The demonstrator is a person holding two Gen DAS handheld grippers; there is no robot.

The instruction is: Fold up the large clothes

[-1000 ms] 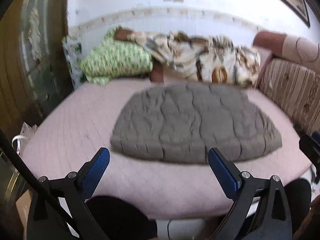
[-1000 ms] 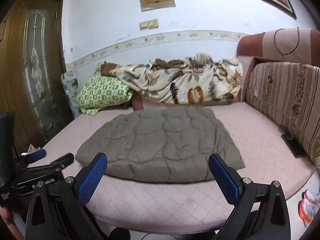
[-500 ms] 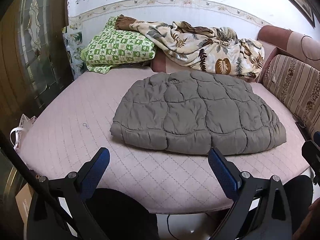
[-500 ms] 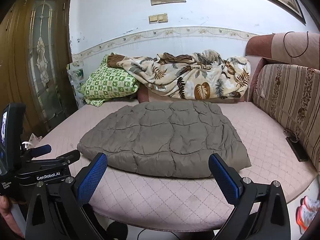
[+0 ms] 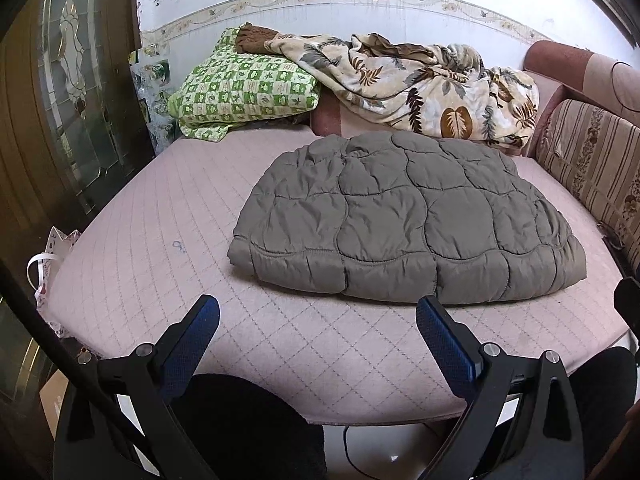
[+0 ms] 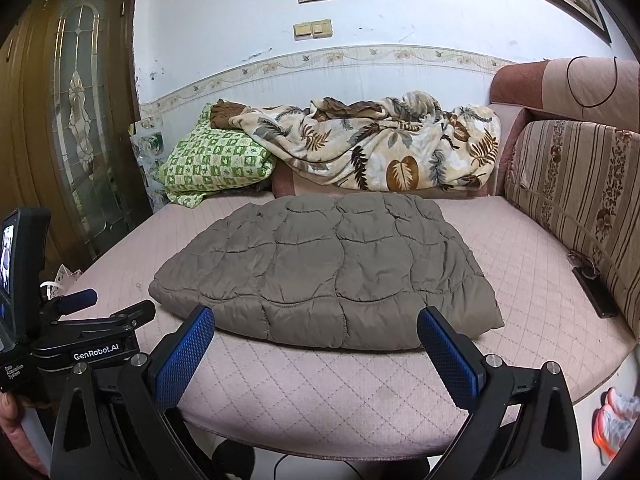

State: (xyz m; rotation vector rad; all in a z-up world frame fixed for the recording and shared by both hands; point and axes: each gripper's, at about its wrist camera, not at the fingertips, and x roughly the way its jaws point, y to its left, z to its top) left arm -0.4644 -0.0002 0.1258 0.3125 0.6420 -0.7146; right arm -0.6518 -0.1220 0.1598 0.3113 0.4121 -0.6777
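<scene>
Fingers (image 5: 192,344) of left gripper (image 5: 318,340) and right gripper (image 6: 316,350) spread wide, empty. Folded grey-brown quilted puffer jacket (image 5: 404,220) at 12 o'clock on pink quilted sofa bed (image 5: 160,248); green checkered pillow (image 5: 244,88) and leaf-print blanket (image 5: 420,88) behind, nothing between.

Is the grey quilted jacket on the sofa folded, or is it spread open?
Folded: the grey quilted jacket lies as a compact, doubled pad, no sleeves or hood showing, layered edges at its front.
</scene>
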